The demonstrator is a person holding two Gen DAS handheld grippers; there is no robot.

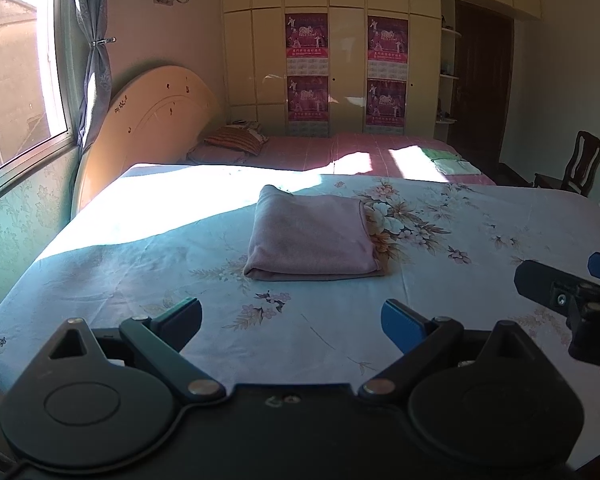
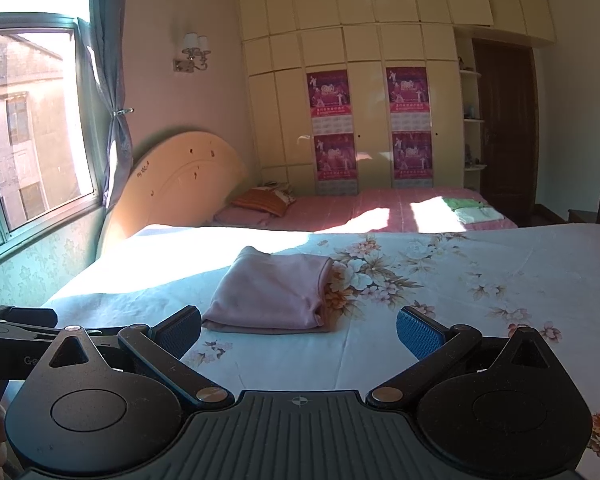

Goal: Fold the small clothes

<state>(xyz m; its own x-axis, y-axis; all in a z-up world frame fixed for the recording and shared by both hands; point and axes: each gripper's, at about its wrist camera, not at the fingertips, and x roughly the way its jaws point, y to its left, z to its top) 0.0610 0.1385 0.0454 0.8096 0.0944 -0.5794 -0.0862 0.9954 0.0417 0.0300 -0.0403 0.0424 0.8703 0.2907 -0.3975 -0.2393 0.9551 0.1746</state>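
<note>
A pink garment lies folded into a neat rectangle on the floral sheet; it also shows in the right wrist view. My left gripper is open and empty, a short way in front of the garment. My right gripper is open and empty, just in front of the garment's near edge. The right gripper also shows at the right edge of the left wrist view.
A second bed with a pink cover stands behind, with a striped pillow and folded green and white cloths. A wooden headboard, window, wardrobe and chair surround the bed.
</note>
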